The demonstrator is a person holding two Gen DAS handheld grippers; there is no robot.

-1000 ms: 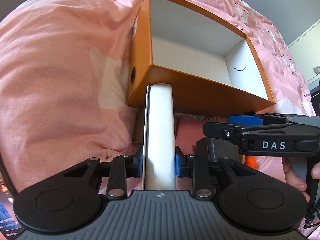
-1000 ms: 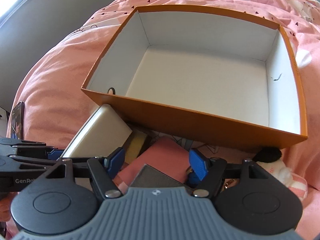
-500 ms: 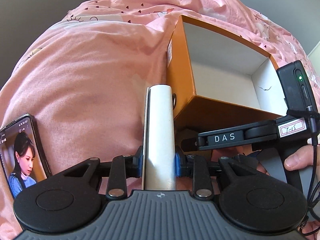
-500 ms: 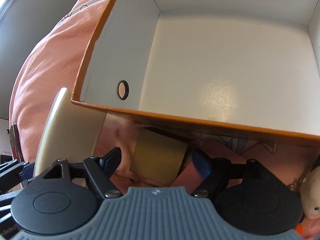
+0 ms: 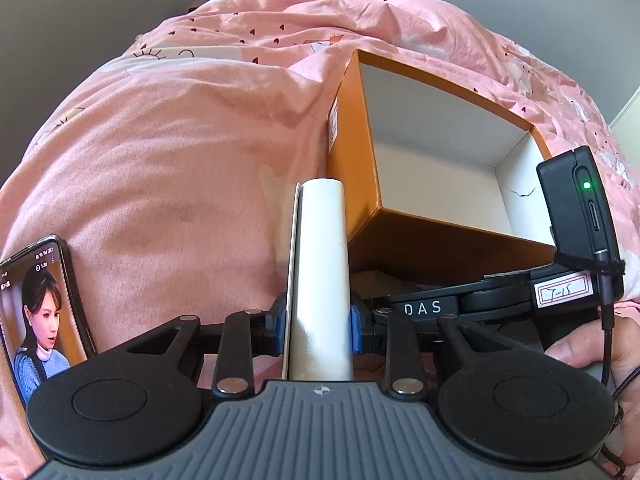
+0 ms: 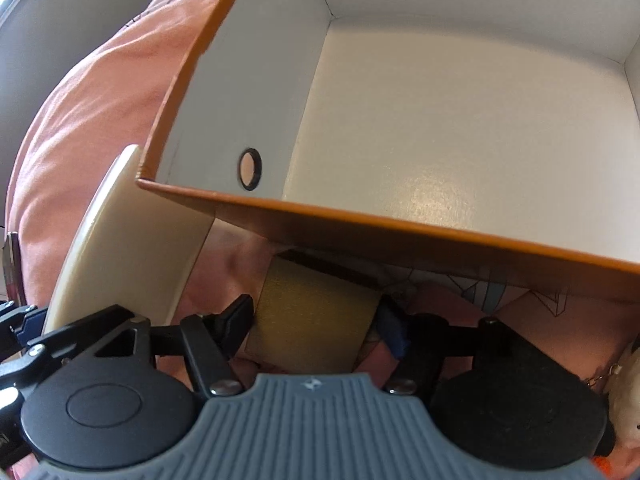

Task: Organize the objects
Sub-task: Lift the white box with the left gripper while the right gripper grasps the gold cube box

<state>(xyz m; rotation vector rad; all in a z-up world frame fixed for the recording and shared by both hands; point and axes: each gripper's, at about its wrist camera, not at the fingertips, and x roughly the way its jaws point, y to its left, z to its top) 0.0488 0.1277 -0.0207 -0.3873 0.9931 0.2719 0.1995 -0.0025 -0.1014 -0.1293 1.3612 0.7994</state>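
Clamping a white slab (image 5: 318, 276) on edge beside the orange box (image 5: 352, 184) (empty inside), the left gripper (image 5: 318, 326) holds firm; the right gripper (image 6: 316, 314) is closing around a gold block (image 6: 312, 316) below the box's near wall.

White letters "DAS" stand on the black arm of the right gripper (image 5: 424, 307); its white red-bordered paper label (image 5: 562, 293) carries handwritten "7-15".
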